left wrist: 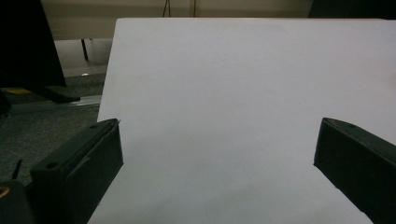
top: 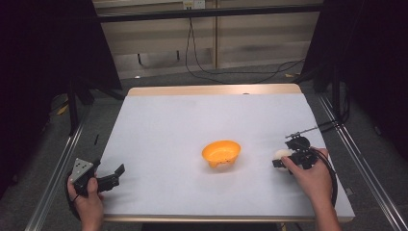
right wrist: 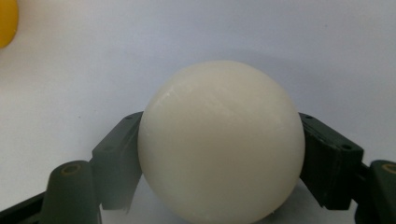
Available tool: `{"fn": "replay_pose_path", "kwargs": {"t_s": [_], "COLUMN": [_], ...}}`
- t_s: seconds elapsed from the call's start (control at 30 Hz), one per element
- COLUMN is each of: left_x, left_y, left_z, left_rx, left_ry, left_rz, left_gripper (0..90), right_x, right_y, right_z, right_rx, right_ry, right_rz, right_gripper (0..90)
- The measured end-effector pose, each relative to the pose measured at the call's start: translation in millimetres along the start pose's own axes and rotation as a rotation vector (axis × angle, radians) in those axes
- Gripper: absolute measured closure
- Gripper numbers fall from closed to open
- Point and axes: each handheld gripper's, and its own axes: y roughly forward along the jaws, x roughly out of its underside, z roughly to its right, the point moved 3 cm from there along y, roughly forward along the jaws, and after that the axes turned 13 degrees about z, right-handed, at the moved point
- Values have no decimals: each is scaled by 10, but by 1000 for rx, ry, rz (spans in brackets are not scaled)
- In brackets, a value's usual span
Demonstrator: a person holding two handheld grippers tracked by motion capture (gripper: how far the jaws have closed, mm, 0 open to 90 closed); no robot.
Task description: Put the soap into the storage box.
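The right gripper (right wrist: 219,154) squeezes the white ball (right wrist: 219,140) at about 4 o'clock on the table (top: 159,120), so lift it slow and straight toward the orange bowl (top: 221,153) at 9 o'clock, while the left gripper (left wrist: 215,154) waits wide open

A white sheet (top: 192,120) covers the wooden desk (top: 211,90); black cables (top: 231,72) trail across the grey floor (top: 159,79) behind.
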Motion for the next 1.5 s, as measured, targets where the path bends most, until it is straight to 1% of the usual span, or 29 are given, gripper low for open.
{"fn": "replay_pose_path", "kwargs": {"t_s": [0.03,0.07,0.13,0.17,0.2,0.23,0.27,0.3,0.37,0.43,0.47,0.5,0.6,0.63,0.67,0.73,0.87,0.9,0.93,1.1,1.17,1.2,1.23,1.27,1.37,1.4,1.5], "left_x": [0,0,1,1,1,1,0,0,0,1,0,0,0,1,1,1,2,1,2,1,1,2,2,1,1,1,1], "left_y": [2,2,2,1,0,0,0,1,2,0,-1,-1,-1,-1,-1,-1,-1,-3,-2,-2,0,1,1,1,1,1,2], "left_z": [3,3,4,3,3,2,0,0,1,-1,-1,-2,-3,0,-1,-1,0,-2,0,0,-2,-4,-4,-5,-6,-6,-6], "left_rx": [0,0,1,2,1,0,0,1,-5,-3,-4,-3,-2,-1,3,-3,0,0,3,0,0,-1,-1,-1,-1,-1,-1], "left_ry": [4,4,5,3,-3,-3,1,1,3,5,5,5,5,0,-1,-2,-5,-1,-3,-3,-1,1,1,1,0,0,0], "left_rz": [-3,-3,-2,-1,1,1,0,-1,-1,-3,-4,-3,-3,-3,-3,-4,-2,-2,-2,-3,-5,-8,-8,-8,-9,-9,-9], "left_gripper": [10,10,10,10,10,10,11,11,11,10,10,10,10,10,10,10,11,11,11,11,11,11,11,11,11,11,11], "right_x": [-10,-24,-38,-74,-95,-117,-139,-160,-182,-219,-262,-275,-316,-352,-352,-410,-465,-465,-486,-531,-541,-556,-556,-573,-587,-605,-622], "right_y": [-14,-31,-45,-77,-92,-112,-131,-147,-161,-186,-198,-202,-213,-222,-222,-222,-207,-207,-197,-173,-168,-159,-159,-144,-127,-112,-102], "right_z": [-6,-11,-25,-48,-66,-79,-100,-111,-126,-160,-196,-211,-260,-309,-309,-388,-469,-469,-509,-597,-617,-649,-649,-694,-733,-775,-807], "right_rx": [-7,-14,-15,-22,-23,-26,-30,-35,-35,-32,-22,-23,-35,-43,-43,-55,-73,-73,-83,-90,-89,-103,-103,-107,-113,-114,-120], "right_ry": [4,-2,-4,-20,-17,-27,-24,-36,-42,-53,-68,-69,-76,-85,-85,-89,-99,-99,-105,-110,-104,-109,-109,-113,-117,-128,-131], "right_rz": [5,5,7,8,14,16,20,25,30,29,36,37,42,47,47,53,54,54,52,60,65,69,69,70,72,67,71], "right_gripper": [241,241,241,241,241,241,241,241,241,241,241,241,241,241,241,241,240,240,240,240,240,240,240,240,240,240,240]}}
